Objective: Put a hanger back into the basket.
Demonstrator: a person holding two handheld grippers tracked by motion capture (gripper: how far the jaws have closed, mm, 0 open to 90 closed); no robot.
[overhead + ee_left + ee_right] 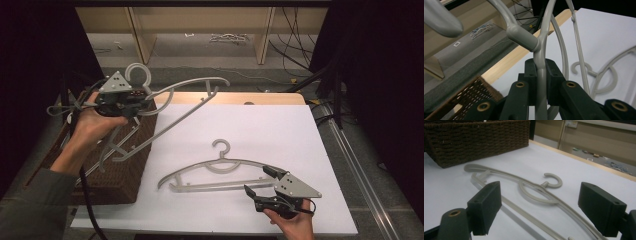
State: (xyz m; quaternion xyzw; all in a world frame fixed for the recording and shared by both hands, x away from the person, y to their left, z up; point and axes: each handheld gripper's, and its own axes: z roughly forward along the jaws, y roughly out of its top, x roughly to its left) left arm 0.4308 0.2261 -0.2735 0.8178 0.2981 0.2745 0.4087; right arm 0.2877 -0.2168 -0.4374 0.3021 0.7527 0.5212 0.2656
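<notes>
- L gripper (131, 100) is up over the wicker basket (120, 170) at the table's left edge; I see its jaws clamped on the neck of a grey plastic hanger (187, 107), right below the hook
- In the left gripper view the pads (530, 80) squeeze that hanger's (541, 75) stem from both sides, no gap
- Held hanger is off the table, tilted, one arm reaching out over the white tabletop (280, 135), other arm dipping twd the basket
- More grey hangers (112, 150) lie in the basket under it
- R gripper (261, 181) sits low at the near edge, jaws wide apart, nothing between them
- 2nd grey hanger (220, 170) lies flat on the white top, hook pointing away from me, its right end just in front of the R jaws; can't tell if they touch it
- Right gripper view: that hanger (536, 192) lies between and beyond the spread pads (486, 207), basket (479, 140) behind it
</notes>
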